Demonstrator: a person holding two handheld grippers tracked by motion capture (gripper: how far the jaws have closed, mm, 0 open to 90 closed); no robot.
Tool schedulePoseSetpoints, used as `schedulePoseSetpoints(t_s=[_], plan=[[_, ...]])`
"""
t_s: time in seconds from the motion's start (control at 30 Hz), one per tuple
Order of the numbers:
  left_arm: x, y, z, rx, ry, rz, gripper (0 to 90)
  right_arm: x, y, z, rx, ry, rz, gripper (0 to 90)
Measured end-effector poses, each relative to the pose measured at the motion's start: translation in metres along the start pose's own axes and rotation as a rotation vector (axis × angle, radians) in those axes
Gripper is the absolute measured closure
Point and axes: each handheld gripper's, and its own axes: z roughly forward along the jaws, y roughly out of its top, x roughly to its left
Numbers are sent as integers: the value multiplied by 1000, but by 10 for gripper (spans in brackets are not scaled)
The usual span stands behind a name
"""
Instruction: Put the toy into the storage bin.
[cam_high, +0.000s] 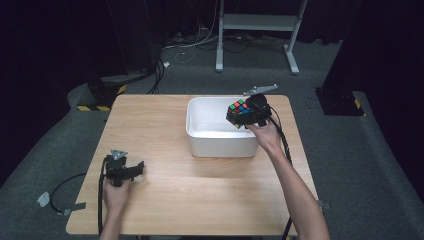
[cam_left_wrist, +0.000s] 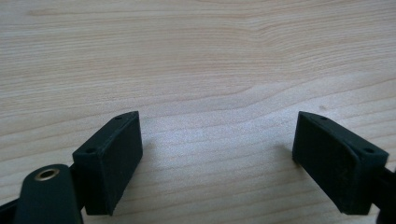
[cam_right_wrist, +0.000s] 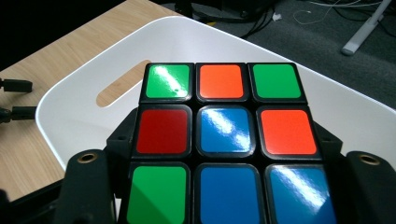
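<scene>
Right tool (cam_high: 246, 116) pinches a Rubik's cube (cam_high: 239, 113), jaws clamped on its two sides, held over the right end of the white plastic bin (cam_high: 220, 145). From the cube, the bin's open interior lies straight below and toward 9 o'clock, so the likely drop is short with nothing in the way. Cube has no long axis. Left tool (cam_high: 131, 170) rests at 7 o'clock on the worktop (cam_high: 165, 200), jaws spread, empty, well apart from the bin. Right hand clearly nearer.
</scene>
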Motion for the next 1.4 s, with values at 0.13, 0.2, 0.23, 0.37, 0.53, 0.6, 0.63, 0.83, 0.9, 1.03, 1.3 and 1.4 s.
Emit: schedulePoseSetpoints(t_s=[0.13, 0.2, 0.23, 0.37, 0.53, 0.6, 0.63, 0.83, 0.9, 1.03, 1.3, 1.4], plan=[[0, 0, 0, 0, 0, 0, 162, -3, 0, 3, -5, -3, 11, 331], [0, 0, 0, 0, 0, 0, 162, -6, 2, 4, 2, -2, 17, 331], [0, 0, 0, 0, 0, 0, 162, -6, 3, 5, 6, -11, 11, 331], [0, 0, 0, 0, 0, 0, 162, -5, 11, 5, 0, -29, -4, 331], [0, 0, 0, 0, 0, 0, 162, -4, 18, 10, 20, -40, -18, 331], [0, 0, 0, 0, 0, 0, 162, -5, 21, 12, 29, -46, -21, 331], [0, 0, 0, 0, 0, 0, 162, -6, 22, 13, 15, -48, -22, 333], [0, 0, 0, 0, 0, 0, 162, -16, 28, 22, 72, -56, 14, 333], [0, 0, 0, 0, 0, 0, 162, -20, 30, 25, 77, -56, 37, 333], [0, 0, 0, 0, 0, 0, 162, -25, 33, 31, 81, -49, 67, 333], [0, 0, 0, 0, 0, 0, 162, -25, 42, 42, 88, -69, 55, 333], [0, 0, 0, 0, 0, 0, 162, -26, 42, 46, 86, -65, 66, 333]])
